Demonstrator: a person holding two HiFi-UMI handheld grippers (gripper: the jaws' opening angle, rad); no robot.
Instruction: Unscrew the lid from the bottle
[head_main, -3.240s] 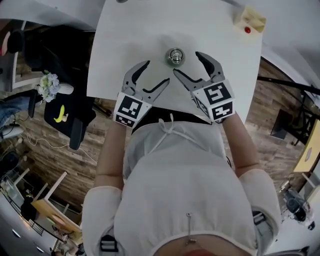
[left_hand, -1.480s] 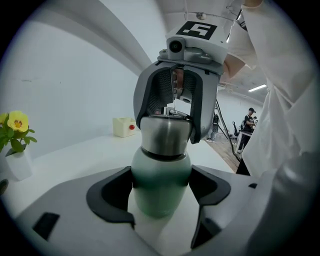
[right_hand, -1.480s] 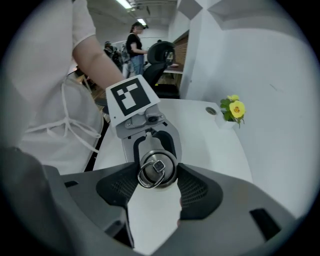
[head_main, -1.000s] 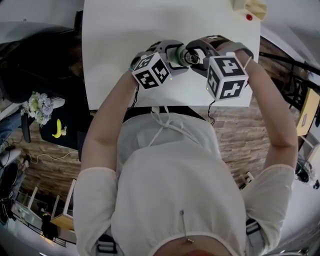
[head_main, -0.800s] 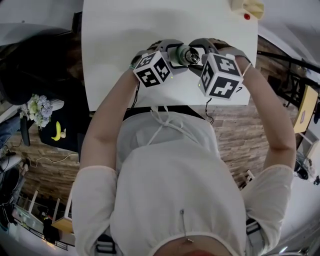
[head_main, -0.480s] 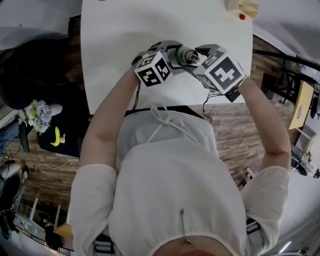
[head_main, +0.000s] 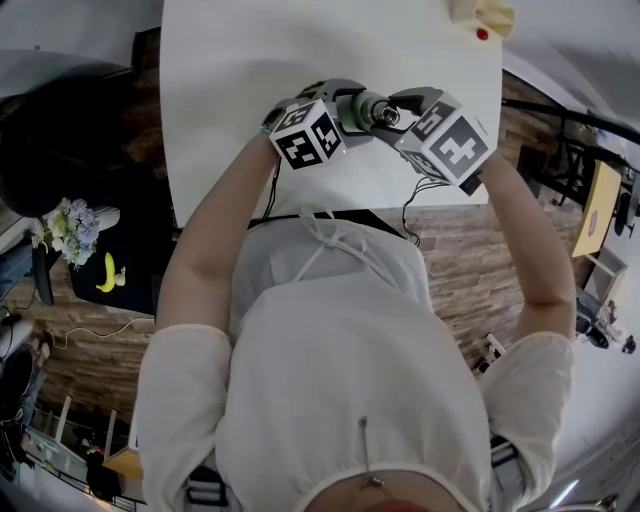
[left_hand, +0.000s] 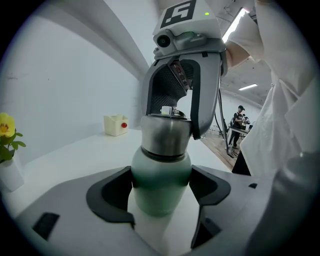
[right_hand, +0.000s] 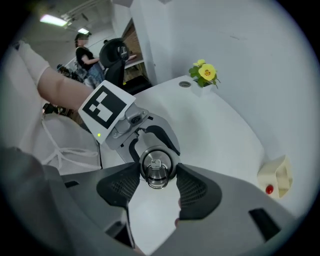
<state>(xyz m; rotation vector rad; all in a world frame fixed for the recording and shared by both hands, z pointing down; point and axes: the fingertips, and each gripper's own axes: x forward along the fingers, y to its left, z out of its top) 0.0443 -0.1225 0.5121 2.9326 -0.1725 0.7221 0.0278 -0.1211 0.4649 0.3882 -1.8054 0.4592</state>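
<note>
A pale green bottle (left_hand: 160, 187) with a steel lid (left_hand: 166, 135) stands upright on the white table (head_main: 250, 60). My left gripper (left_hand: 161, 194) is shut on the bottle's body, one pad on each side. My right gripper (right_hand: 157, 181) comes down from above, and its jaws have just been closing with the lid (right_hand: 157, 167) between them; both pads now press on the lid's sides. In the head view the left gripper (head_main: 345, 105) and the right gripper (head_main: 397, 113) meet at the lid (head_main: 383, 115) near the table's front edge.
A yellow box with a red button (head_main: 480, 15) sits at the table's far right corner. A small vase with a yellow flower (right_hand: 205, 75) stands at another corner. The table's front edge (head_main: 330, 205) is close behind the grippers, against the person's body.
About three seconds ago both grippers were open, short of the bottle; now both are on it. Over the last second the right gripper rolled about the lid. The left gripper stayed still.
</note>
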